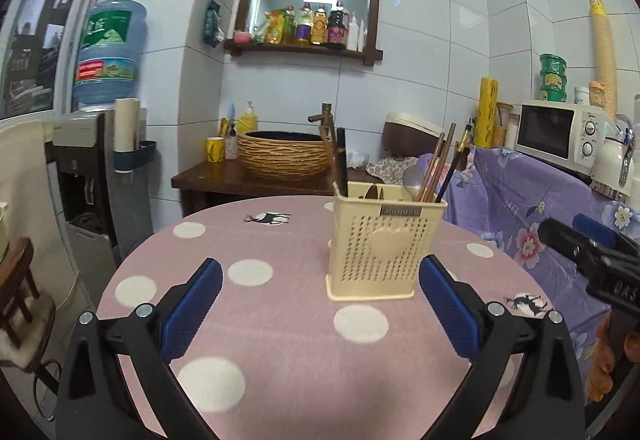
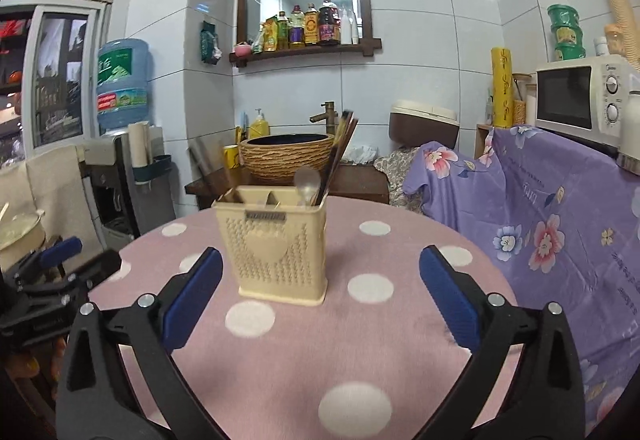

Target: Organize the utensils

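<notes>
Cream utensil holder (image 1: 384, 244) stands upright on the round pink polka-dot worktop (image 1: 280, 352), a little right of centre in the left wrist view, left of centre in the right wrist view (image 2: 280, 244). Perforated front with a heart shape, several compartments. In the holder: brown chopsticks (image 1: 436, 164) leaning right in the right-hand compartment, a metal spoon (image 1: 414, 176) just beside them, a dark-handled utensil (image 1: 341, 160) upright at the left end. In the right wrist view the chopsticks (image 2: 340, 156) and spoon (image 2: 307, 180) look blurred. Left claw (image 1: 320, 276) is spread wide, blue pads apart, nothing between them, hovering over the worktop at the lower part of the frame; its right finger's tip sits just beside the holder's lower right corner in the picture, contact unclear. Right claw (image 2: 320, 276) is likewise wide apart and empty, low in its frame, holder just beyond the gap toward the left finger. Each claw shows at the edge of the other's view: right claw at middle right (image 1: 588, 252), left claw at lower left (image 2: 52, 272). Background: woven basin (image 1: 284, 154) on a dark side table, microwave (image 1: 556, 132) at right above a purple floral cloth (image 1: 520, 208), water dispenser bottle (image 1: 108, 52) at upper left.
</notes>
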The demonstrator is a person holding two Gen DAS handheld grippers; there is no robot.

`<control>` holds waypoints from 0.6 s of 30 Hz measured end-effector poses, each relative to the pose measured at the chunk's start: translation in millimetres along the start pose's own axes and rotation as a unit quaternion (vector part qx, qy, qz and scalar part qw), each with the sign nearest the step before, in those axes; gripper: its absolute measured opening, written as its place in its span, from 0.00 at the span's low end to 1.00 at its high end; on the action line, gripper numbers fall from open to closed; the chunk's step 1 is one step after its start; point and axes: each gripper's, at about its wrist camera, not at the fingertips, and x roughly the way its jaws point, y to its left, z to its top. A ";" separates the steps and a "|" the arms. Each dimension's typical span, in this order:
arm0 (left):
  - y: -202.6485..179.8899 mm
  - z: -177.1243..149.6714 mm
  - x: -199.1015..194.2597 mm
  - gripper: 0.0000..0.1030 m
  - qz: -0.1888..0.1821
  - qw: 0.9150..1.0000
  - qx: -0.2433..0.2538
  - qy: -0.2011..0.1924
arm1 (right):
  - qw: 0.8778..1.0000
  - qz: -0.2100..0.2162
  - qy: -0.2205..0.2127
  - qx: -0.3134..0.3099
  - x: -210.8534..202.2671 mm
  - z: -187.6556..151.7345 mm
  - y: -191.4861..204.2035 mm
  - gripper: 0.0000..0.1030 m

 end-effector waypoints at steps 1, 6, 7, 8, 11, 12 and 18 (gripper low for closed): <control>0.2 -10.8 -10.7 0.95 0.002 1.000 -0.001 -0.007 | 1.000 -0.001 0.000 -0.004 -7.2 -10.1 3.8 0.94; -3.9 -53.0 -53.7 0.95 0.012 0.999 0.006 -0.032 | 1.000 -0.015 -0.003 -0.013 -50.8 -77.1 20.1 0.94; -4.6 -63.1 -62.8 0.95 0.016 0.999 0.004 -0.036 | 1.000 -0.020 -0.009 -0.018 -62.3 -90.3 23.0 0.94; -3.1 -72.9 -71.5 0.95 0.015 0.999 0.001 -0.038 | 0.999 -0.025 -0.011 -0.020 -69.5 -99.3 24.5 0.94; -3.2 -98.7 -92.1 0.95 0.010 1.000 -0.002 -0.027 | 0.999 -0.032 -0.016 -0.031 -97.6 -125.8 27.5 0.94; -3.7 -105.9 -99.6 0.95 0.015 1.000 0.003 -0.026 | 0.999 -0.033 -0.015 -0.029 -105.4 -131.5 26.9 0.94; 1.8 -120.8 -133.7 0.95 0.021 0.999 -0.017 -0.037 | 1.000 -0.020 -0.004 -0.003 -147.8 -161.7 29.4 0.94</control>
